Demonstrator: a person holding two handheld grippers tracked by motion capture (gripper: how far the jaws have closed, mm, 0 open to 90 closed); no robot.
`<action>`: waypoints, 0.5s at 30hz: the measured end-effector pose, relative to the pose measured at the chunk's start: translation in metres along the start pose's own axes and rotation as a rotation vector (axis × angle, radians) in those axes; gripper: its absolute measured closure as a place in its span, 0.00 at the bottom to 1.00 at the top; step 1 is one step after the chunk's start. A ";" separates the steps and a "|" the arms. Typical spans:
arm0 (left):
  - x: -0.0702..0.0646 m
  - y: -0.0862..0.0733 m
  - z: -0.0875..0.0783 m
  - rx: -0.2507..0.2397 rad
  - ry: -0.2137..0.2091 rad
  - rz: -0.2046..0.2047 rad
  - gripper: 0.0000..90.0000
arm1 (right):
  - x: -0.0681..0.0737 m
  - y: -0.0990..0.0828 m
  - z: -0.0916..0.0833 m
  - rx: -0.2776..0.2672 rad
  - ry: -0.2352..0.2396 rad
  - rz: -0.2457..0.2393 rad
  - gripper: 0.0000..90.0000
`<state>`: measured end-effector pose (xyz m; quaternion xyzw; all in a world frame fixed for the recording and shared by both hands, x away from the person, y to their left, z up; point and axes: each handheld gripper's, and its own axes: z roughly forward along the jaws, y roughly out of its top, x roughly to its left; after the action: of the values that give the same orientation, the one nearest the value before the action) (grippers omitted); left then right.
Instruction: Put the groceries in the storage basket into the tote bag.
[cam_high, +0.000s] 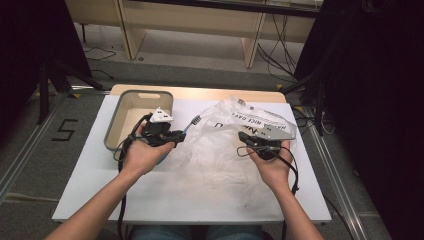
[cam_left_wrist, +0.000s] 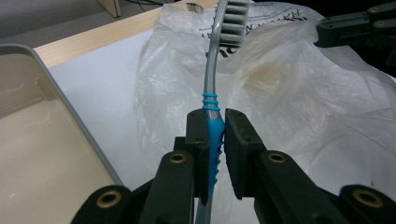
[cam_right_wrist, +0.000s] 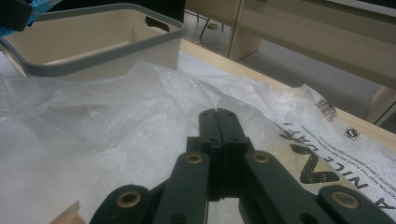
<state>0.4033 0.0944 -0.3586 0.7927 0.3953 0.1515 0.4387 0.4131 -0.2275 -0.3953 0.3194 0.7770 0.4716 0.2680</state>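
Note:
My left gripper is shut on the blue ribbed grip of a toothbrush. The clear neck and grey bristle head point away from the jaws, over the left edge of a crumpled clear plastic bag. The bag has black print and lies on the white table top. My right gripper hovers low over the bag's right part with its jaws pressed together. Whether any film is pinched between them I cannot tell. It also appears in the left gripper view as a black gripper at top right.
An empty beige bin with a grey rim stands at the table's back left, just left of my left hand. Pale wooden furniture stands beyond the table. Dark curtains and stands flank both sides.

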 end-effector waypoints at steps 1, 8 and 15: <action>-0.002 0.000 0.001 0.003 -0.003 0.007 0.89 | 0.000 0.000 0.000 0.001 0.000 0.002 1.00; -0.014 -0.003 0.007 0.019 -0.032 0.025 0.89 | -0.001 0.000 -0.001 0.001 0.001 0.000 1.00; -0.026 -0.005 0.011 0.039 -0.045 0.053 0.89 | -0.001 0.001 -0.001 -0.003 -0.002 0.003 1.00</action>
<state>0.3906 0.0700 -0.3662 0.8144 0.3673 0.1375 0.4277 0.4130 -0.2286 -0.3940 0.3206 0.7756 0.4729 0.2684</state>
